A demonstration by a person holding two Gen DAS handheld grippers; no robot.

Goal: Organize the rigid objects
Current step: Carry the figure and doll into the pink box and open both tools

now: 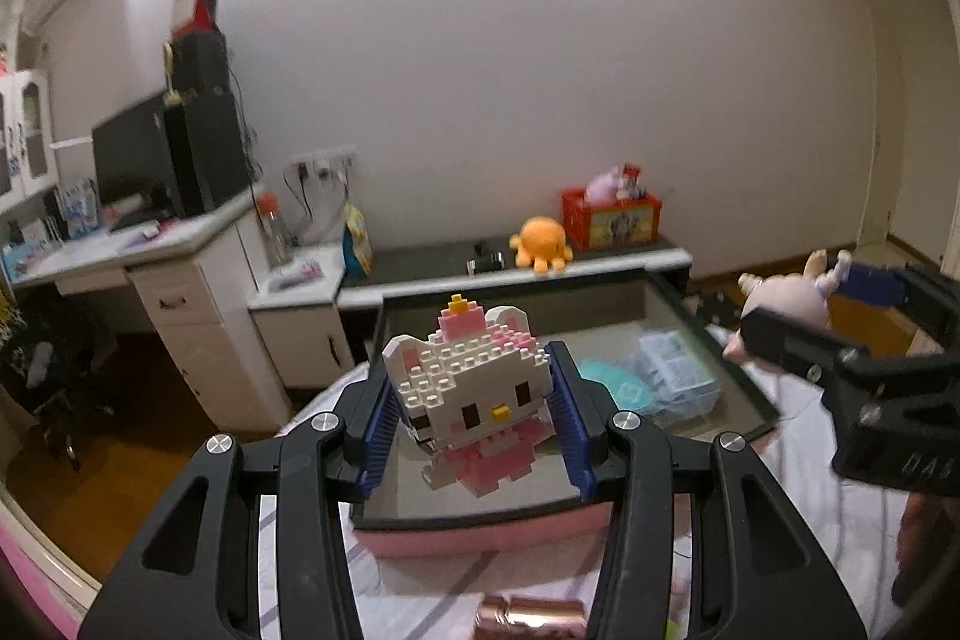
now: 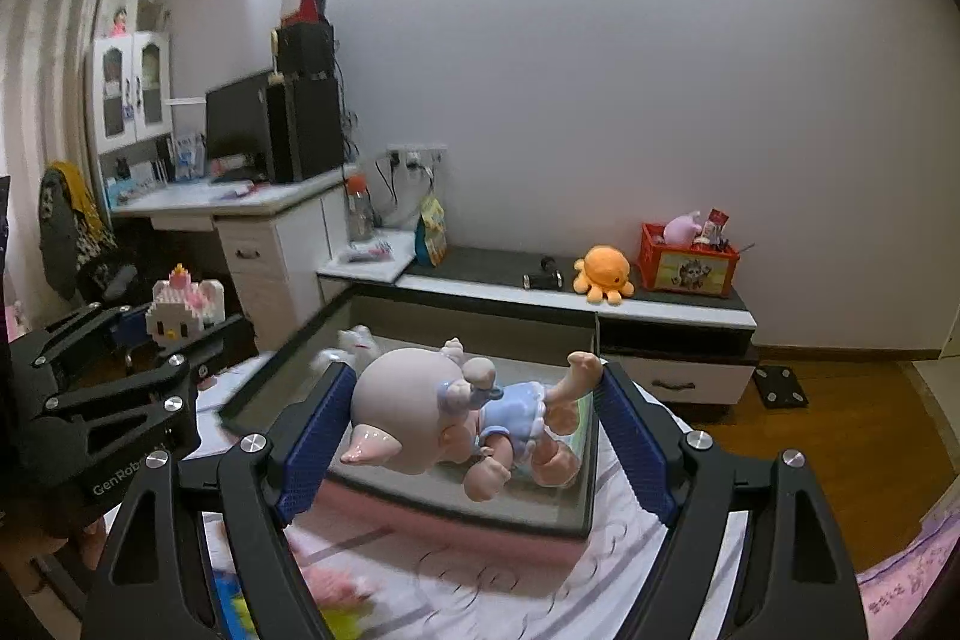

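A white and pink brick-built cat figure (image 1: 468, 370) is clamped between the blue pads of my left gripper (image 1: 474, 400), which is shut on it above the near end of a grey open box (image 1: 480, 517) with a pink base. My right gripper (image 2: 474, 382) is shut on a big-headed doll (image 2: 408, 400) in a blue dress that lies sideways, its head at the left pad and a foot at the right pad, over the same box (image 2: 468, 517). In each view the other gripper shows at the side, the right gripper (image 1: 792, 304) with its doll (image 1: 780, 301) and the left gripper (image 2: 180, 322) with its cat (image 2: 186, 310).
The box rests on a bed with a striped sheet (image 2: 510, 580) and holds a teal item (image 1: 618, 388) and a clear packet (image 1: 678, 370). Behind it runs a low cabinet (image 2: 660, 310) with an orange octopus plush (image 2: 603, 274) and a red crate (image 2: 687, 262). A desk (image 2: 252, 202) stands at the left.
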